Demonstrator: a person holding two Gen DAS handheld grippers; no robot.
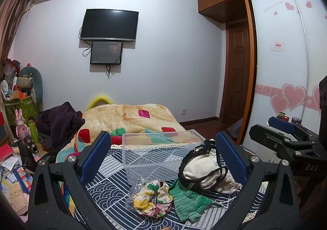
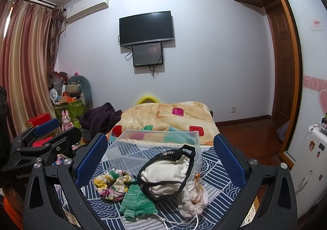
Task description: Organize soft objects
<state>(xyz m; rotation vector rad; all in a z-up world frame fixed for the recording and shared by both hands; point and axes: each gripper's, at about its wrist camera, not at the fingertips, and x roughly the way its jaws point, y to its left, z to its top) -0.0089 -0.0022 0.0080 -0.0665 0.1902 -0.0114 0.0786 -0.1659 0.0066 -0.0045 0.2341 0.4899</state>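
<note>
Just blanket (image 2: pixel 163 117) behind clear bin (image 2: pixel 155 144)

Both wrist views forward, close over clear bin (image 1: pixel 161 148), shared.

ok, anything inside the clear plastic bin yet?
The clear plastic bin looks empty; the blue patterned cloth shows through it. The cream garment with black lace trim leans at its right corner, hiding that bit.

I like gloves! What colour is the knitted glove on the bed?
Green. The glove shows best in the right wrist view.
</note>
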